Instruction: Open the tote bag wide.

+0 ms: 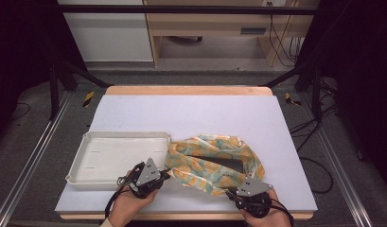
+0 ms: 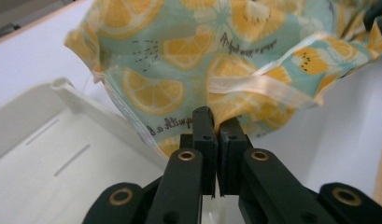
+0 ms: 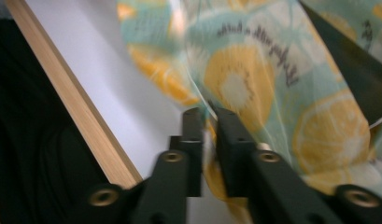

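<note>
Fabric with a lemon print [image 1: 215, 163] lies bunched beside the white tray [image 1: 94, 175]. My left gripper [image 2: 215, 122] pinches its edge tight. My right gripper [image 3: 208, 115] has a fold in a narrow gap between its jaws.

light: bright, even overhead | shadows: soft | right gripper view: blurred

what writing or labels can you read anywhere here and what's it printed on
Lemon-print cloth: small dark cursive script between the lemon slices, upside down in the left gripper view and blurred in the right gripper view; not legible as words.
White tray: no text, just moulded slots.
Grippers: no markings to read.
Yellow-and-black tape strips on the floor: hazard stripes, no words.
</note>
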